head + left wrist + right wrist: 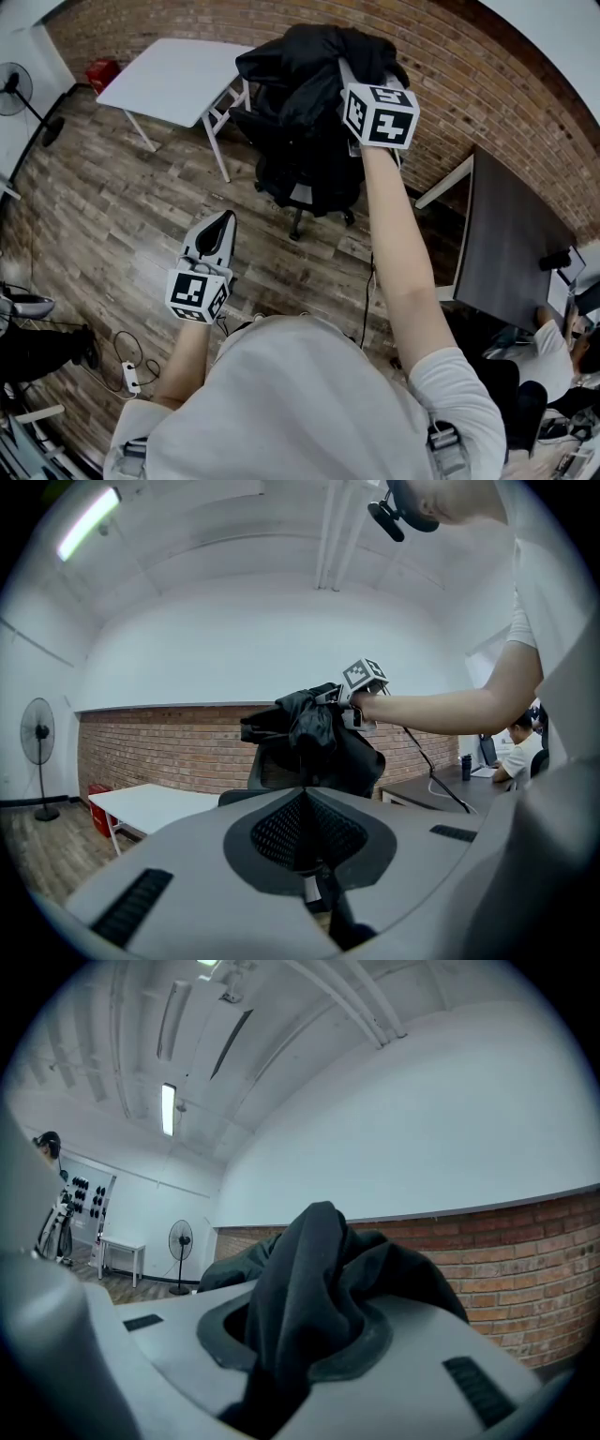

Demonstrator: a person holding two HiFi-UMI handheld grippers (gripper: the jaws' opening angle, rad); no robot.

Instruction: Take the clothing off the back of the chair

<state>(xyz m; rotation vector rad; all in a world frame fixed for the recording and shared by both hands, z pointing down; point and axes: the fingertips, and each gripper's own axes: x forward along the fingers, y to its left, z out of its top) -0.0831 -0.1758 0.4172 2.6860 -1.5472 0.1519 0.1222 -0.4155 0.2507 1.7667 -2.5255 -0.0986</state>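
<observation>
Starting at the left, we find the left gripper [223, 223] low over the wood floor [103, 216], jaws pressed together on nothing, well apart from the black garment [300, 61]. The garment is bunched at the top of the office chair [309, 183]; it appears to rest on the chair back, though we cannot confirm contact. The right gripper [349, 77] pinches a fold of it. The head view buries those jaw tips in cloth; the right gripper view shows the fold clamped between them. Only the left gripper view shows the bundle side-on.
</observation>
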